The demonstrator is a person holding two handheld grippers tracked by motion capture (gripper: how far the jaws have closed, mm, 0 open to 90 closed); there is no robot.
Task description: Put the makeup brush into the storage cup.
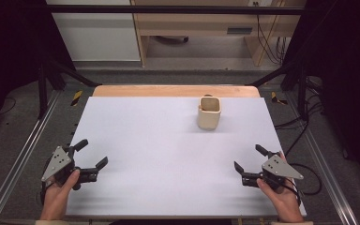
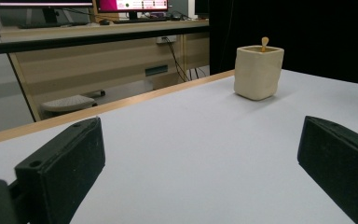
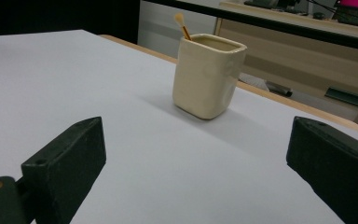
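resting low at near corners, left gripper (image 1: 91,153), right gripper (image 1: 247,157), jaws spread

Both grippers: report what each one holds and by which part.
Nothing is held. The left gripper and the right gripper are open, with bare table between their fingers. The cream cup stands far off, untouched.

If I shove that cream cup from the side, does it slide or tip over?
The cream cup is taller than its base is wide and tapers toward the bottom, so a high push probably tips it; a low push likely slides it on the smooth white mat. It looks like glazed ceramic, so likely slippery and breakable. The stick inside could fall out.
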